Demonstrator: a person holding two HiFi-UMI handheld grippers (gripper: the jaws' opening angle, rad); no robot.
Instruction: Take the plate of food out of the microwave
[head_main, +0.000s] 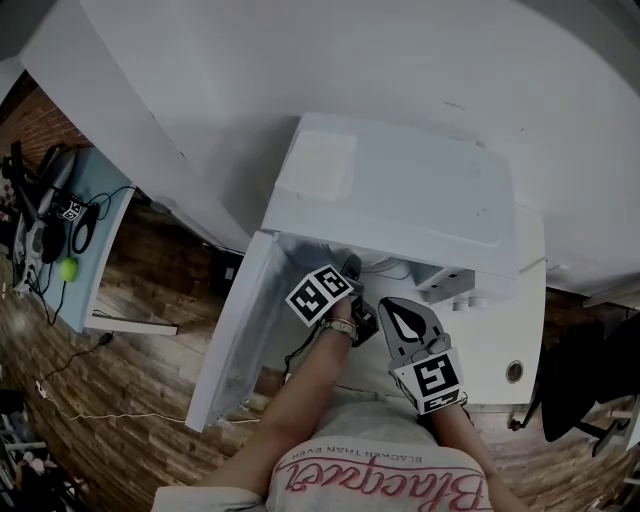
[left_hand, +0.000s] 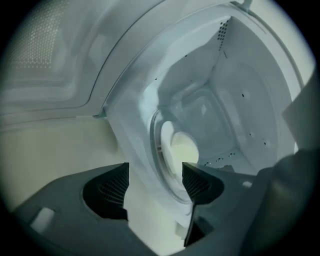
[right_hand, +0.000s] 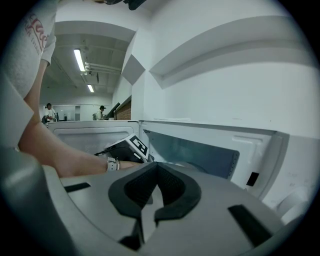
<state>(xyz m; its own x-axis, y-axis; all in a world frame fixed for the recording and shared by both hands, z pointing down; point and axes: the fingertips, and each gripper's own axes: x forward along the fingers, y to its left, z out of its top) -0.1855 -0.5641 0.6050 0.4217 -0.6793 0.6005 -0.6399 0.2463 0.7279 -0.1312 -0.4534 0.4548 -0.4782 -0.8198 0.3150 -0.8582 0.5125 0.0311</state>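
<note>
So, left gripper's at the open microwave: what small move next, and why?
Probably ease the left gripper deeper into the microwave: its jaws stand open and empty, with the plate ahead of them, not yet between the pads.

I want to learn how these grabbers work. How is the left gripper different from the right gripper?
The left gripper has its jaws wide apart; the right gripper has its jaws closed together. The left gripper points into the open microwave at the plate, which it has not gripped; the right gripper hangs outside, in front of the microwave. Both hold nothing, and both carry a cube with square markers.
</note>
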